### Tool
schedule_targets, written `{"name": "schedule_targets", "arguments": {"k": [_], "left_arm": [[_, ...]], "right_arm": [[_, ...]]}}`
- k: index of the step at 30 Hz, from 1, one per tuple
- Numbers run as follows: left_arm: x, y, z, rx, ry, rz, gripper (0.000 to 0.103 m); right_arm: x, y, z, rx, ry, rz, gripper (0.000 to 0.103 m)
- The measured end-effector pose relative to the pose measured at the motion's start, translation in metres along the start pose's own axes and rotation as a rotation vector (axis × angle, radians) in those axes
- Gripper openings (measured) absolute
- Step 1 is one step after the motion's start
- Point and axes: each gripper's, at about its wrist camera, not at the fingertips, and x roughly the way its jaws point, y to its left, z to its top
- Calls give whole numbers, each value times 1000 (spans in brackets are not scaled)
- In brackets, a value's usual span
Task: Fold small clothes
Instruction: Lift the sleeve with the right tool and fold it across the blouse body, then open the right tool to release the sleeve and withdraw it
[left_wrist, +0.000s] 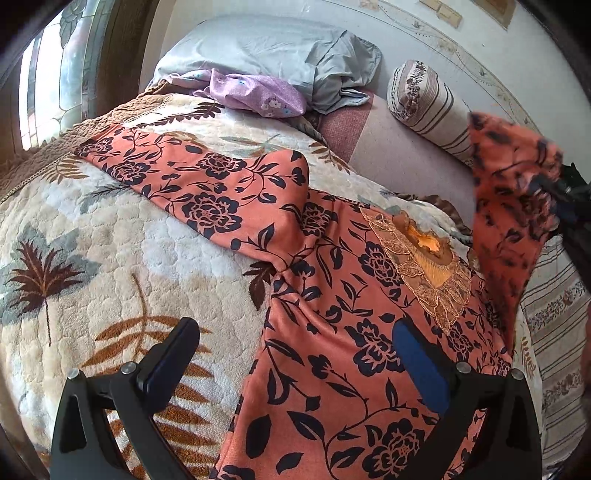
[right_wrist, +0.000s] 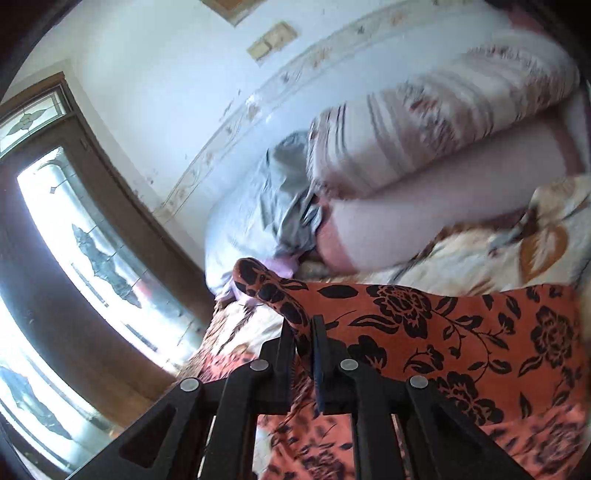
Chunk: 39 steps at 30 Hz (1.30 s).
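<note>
While my left claw (left_wrist: 295, 354) hangs apart at lower frame, my right claw (right_wrist: 304, 325) clamps the orange floral top (right_wrist: 461, 332).

- Left gripper (left_wrist: 295, 354): matte black angular arms, blue pads on the inner faces of the fingers (left_wrist: 419, 369).
- Round silver screw heads at the arm pivots, behind the pads.
- Right gripper (right_wrist: 303, 332): same black frame, four silver screws in a row, triangular cut-outs further back.

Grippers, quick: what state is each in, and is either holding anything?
Left gripper: open, holding nothing, above the orange floral top.
Right gripper: shut on a sleeve of the orange floral top, lifted off the bed.
</note>
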Motion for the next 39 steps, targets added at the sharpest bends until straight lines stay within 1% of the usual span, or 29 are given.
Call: {"name": "schedule_targets", "arguments": {"k": [1,2,3,4,6,7,8,9,11,12,14,18,20,22,23,24,25,26,27,29,31,32,33,34,35,36,37,38,39], "left_arm": [[1,2,1,-12,4,-3,103],[1,5,1,-24,8,-7,103],[3,6,0,-35,15,-11,103],[4,8,1,-44,22,-13,103],[6,10,0,-53,32,-9,103],[6,11,0,-55,30,-6,103],[6,11,0,-58,28,-4,103],[7,12,0,-62,27,-4,103],[8,10,0,-62,33,-7,103],[9,9,-1,-54,35,-3,103],[9,6,-3,-31,33,9,103],[13,1,-6,-15,42,11,103],[17,-3,-8,10,49,27,103],[23,-6,-10,33,58,40,103],[25,-7,-11,42,64,47,103],[28,-9,-12,48,69,51,103],[30,-10,-13,53,71,53,103],[32,-11,-12,56,74,55,103],[34,-12,-12,59,79,54,103],[34,-14,-13,66,79,49,103],[33,-16,-14,76,73,49,103],[32,-17,-14,80,72,48,103],[32,-18,-14,82,70,47,103],[32,-18,-14,83,66,46,103],[32,-19,-14,85,65,47,103],[31,-19,-14,84,65,46,103],[31,-18,-14,80,66,46,103],[30,-16,-13,75,65,46,103],[29,-14,-13,66,61,47,103]], "right_arm": [[25,-4,-22,33,58,0,21],[52,-9,-45,44,132,-14,34],[76,-15,-65,45,203,-40,75],[96,-28,-86,59,259,-86,92],[127,-61,-120,144,370,-183,91],[127,-69,-125,174,353,-162,90],[118,-67,-122,174,312,-130,90],[112,-65,-117,180,317,-120,90],[95,-62,-97,177,310,-44,90],[82,-63,-83,158,278,-35,90],[60,-84,-55,162,211,-50,91],[25,-172,-20,351,145,-87,91],[21,-220,-3,449,134,-91,91],[16,-266,11,523,113,-117,90],[15,-289,16,557,105,-146,90],[8,-309,21,588,72,-191,90],[1,-321,27,605,23,-199,90],[-10,-329,36,606,-12,-260,90],[-14,-334,40,605,-18,-296,90],[-17,-330,47,591,-23,-263,91],[-24,-306,58,501,-64,-227,91],[-32,-298,62,474,-81,-189,91],[-31,-291,66,458,-78,-137,91],[-20,-284,69,447,-49,-84,91],[-4,-281,72,439,-2,-46,91],[13,-281,73,417,48,-60,91],[27,-285,71,380,79,-149,91],[34,-295,65,370,88,-297,90],[30,-308,58,415,58,-445,85]]}}
